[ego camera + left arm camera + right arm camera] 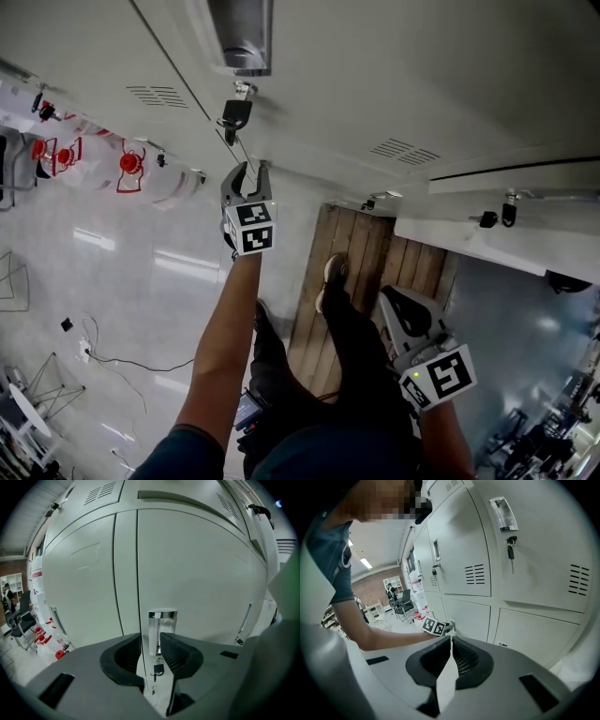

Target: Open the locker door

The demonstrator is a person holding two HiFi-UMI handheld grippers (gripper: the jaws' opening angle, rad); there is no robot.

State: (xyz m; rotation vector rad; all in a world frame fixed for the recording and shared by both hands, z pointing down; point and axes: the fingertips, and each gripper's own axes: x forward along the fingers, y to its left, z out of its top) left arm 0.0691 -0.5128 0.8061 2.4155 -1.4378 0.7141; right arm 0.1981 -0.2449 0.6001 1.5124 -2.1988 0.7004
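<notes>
Grey left tool (150,643) spread wide, empty, short of the locker handle (162,624) — right tool (451,640) pressed together

The way from the left gripper (251,170) to the door handle (162,630) is clear, a key (158,669) hanging just beneath.

Two grey hand-held tools: left gripper (247,171), right gripper (388,294). The right gripper view shows pale grey metal lockers (543,541) with two clear recessed handles (503,514) (436,549) and two black-headed keys (511,551) (434,572).
</notes>
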